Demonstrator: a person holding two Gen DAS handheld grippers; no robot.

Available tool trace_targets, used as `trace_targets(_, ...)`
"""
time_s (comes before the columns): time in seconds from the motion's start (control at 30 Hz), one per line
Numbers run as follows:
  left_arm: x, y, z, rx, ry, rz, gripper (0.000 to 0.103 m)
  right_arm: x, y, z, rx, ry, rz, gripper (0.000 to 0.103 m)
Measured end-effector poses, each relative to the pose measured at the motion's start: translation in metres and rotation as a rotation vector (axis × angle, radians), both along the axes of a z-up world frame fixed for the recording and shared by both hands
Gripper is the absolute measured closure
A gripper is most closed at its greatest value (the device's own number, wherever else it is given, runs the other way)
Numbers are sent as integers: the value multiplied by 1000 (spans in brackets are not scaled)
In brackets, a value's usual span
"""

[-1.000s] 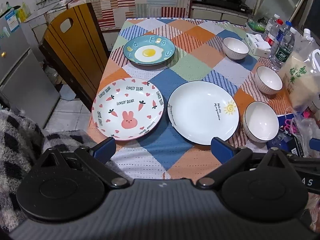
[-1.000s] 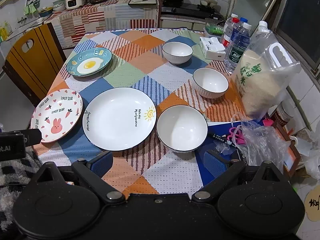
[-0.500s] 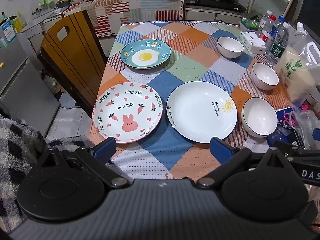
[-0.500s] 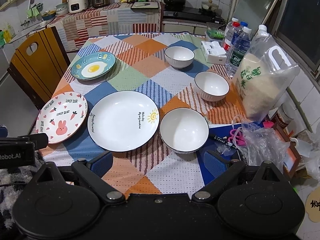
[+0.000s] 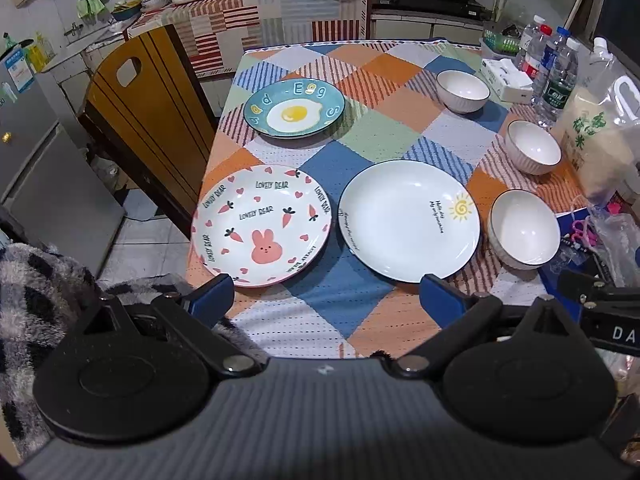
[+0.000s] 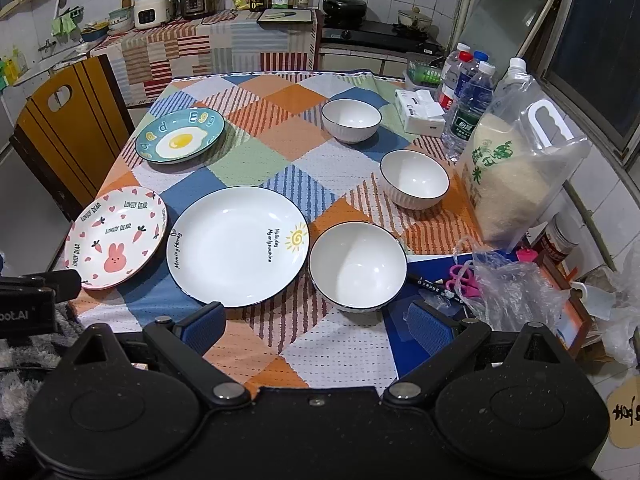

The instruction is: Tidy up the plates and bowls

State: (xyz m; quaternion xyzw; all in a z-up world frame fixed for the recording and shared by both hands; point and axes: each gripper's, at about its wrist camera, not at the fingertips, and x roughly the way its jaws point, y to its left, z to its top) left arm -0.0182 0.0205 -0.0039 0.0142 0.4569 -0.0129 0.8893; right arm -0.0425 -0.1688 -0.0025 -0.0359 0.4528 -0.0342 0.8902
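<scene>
Three plates lie on the patchwork tablecloth: a pink rabbit plate at front left, a white sun plate beside it, and a blue egg plate behind. Three white bowls stand in a row on the right: near, middle and far. My left gripper is open and empty over the table's front edge, short of the plates. My right gripper is open and empty just before the near bowl.
A bag of rice, water bottles and a tissue box line the right side. A plastic bag with pink scissors lies at front right. A wooden chair stands left of the table. A kitchen counter is behind.
Both grippers have tilted up and drawn back a little, so the table sits lower in view and more of the kitchen shows. Nothing on the table has moved.
</scene>
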Motion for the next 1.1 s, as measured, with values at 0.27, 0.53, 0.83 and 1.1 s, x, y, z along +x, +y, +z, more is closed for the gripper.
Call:
trace_targets(0.27,-4,2,-4,5,-46,39,3,-3,2,3,-11,-44,3,4)
trace_targets(0.53,-9,0,0,18,-93,20,3,-4,2,2,-11,-55,13,4)
trace_targets(0.83,-11,-2,1,21,-98,10,3,-4,1,-1,-15,-47,9,4)
trace_targets(1.1,-9,-3,-2,0,-80,-25,3,-1,0,-6,-22,-32,8,4)
